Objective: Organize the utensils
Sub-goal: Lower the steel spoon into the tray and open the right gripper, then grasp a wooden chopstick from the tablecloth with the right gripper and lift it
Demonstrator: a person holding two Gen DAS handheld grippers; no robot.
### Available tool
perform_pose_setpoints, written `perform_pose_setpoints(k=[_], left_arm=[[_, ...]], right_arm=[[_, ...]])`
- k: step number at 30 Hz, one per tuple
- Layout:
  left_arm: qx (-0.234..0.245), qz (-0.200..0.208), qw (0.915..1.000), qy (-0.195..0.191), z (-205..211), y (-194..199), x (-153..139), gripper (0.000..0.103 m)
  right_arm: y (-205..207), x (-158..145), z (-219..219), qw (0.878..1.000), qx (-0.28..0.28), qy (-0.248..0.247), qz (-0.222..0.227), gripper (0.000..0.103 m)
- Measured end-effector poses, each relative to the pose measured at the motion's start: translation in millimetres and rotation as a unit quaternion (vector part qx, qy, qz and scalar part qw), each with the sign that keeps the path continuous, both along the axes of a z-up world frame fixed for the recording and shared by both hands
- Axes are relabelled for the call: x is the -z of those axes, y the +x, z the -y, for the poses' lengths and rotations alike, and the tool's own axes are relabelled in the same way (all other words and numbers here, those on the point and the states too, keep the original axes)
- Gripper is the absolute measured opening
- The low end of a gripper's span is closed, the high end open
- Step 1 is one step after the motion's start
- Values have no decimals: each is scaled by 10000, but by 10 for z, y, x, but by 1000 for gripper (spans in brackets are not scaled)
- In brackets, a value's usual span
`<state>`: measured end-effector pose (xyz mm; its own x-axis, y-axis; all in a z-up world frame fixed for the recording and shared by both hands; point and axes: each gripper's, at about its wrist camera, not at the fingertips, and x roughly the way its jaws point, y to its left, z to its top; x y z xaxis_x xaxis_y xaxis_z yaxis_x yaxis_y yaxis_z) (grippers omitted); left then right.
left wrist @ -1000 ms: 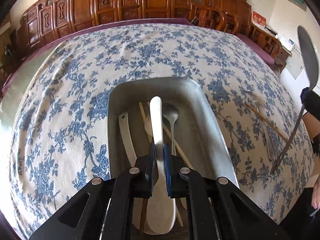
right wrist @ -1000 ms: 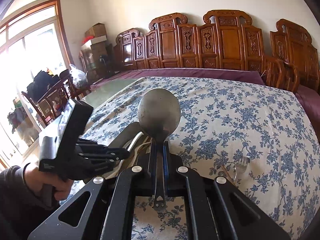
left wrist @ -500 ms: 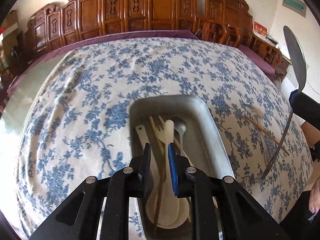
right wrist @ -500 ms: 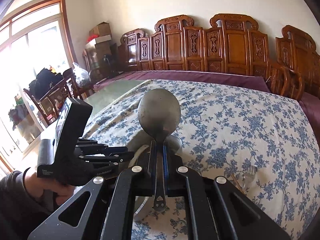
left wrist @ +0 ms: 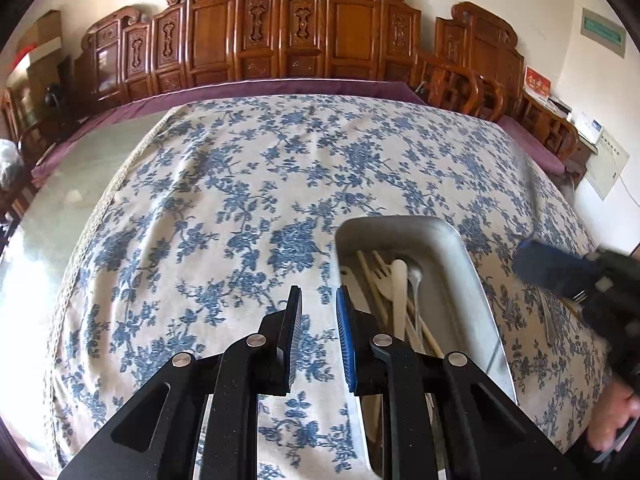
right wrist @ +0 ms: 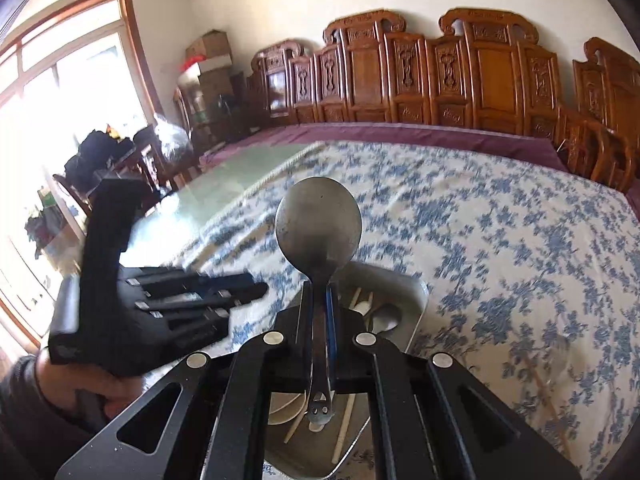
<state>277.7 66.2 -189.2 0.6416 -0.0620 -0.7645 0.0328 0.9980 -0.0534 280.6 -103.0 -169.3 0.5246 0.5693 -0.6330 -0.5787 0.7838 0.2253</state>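
The left claw is spread apart with nothing between its fingers, hanging over the blue-flowered tablecloth just to the left of the metal tray. In the left wrist view the tray holds a white spoon, a pale wooden fork, wooden chopsticks and a metal spoon, all lying lengthwise and overlapping.

The right claw is clamped on the handle of a large metal spoon, whose bowl stands upright above the fingertips while the handle end pokes out behind them. It is held above the near end of the tray, where another spoon bowl and chopsticks show beneath it.

On the worktop to the right of the tray, in the left wrist view, a fork and what seems to be a chopstick lie on the cloth, partly hidden by the blurred right claw. From the right wrist view, the left claw sits to the left, gripped by the person's left hand. Carved wooden chairs line the far side of the worktop.
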Motion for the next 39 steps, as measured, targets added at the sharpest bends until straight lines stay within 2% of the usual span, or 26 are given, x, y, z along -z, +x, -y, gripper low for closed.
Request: perform_pose_setpoints(k=[10, 19, 24, 31, 36, 39], left_arm=[[-56, 77, 9999, -45, -54, -7, -48, 16], [-41, 79, 9999, -58, -18, -7, -40, 16], [-18, 88, 9999, -71, 16, -5, -45, 16], [178, 147, 9997, -116, 207, -11, -99, 21], [376, 190, 9990, -140, 396, -34, -141, 22], [480, 217, 9985, -131, 508, -52, -159, 25]], right_arm=[[120, 491, -143, 9975, 96, -483, -510, 7], [203, 656, -205, 9957, 119, -666, -625, 8], [199, 636, -130, 9967, 135, -543, -587, 9], [79, 341, 367, 9986, 264, -392, -252, 9], [44, 193, 895, 9963, 594, -624, -24, 9], [19, 221, 1209, 9928, 770, -915, 99, 9]])
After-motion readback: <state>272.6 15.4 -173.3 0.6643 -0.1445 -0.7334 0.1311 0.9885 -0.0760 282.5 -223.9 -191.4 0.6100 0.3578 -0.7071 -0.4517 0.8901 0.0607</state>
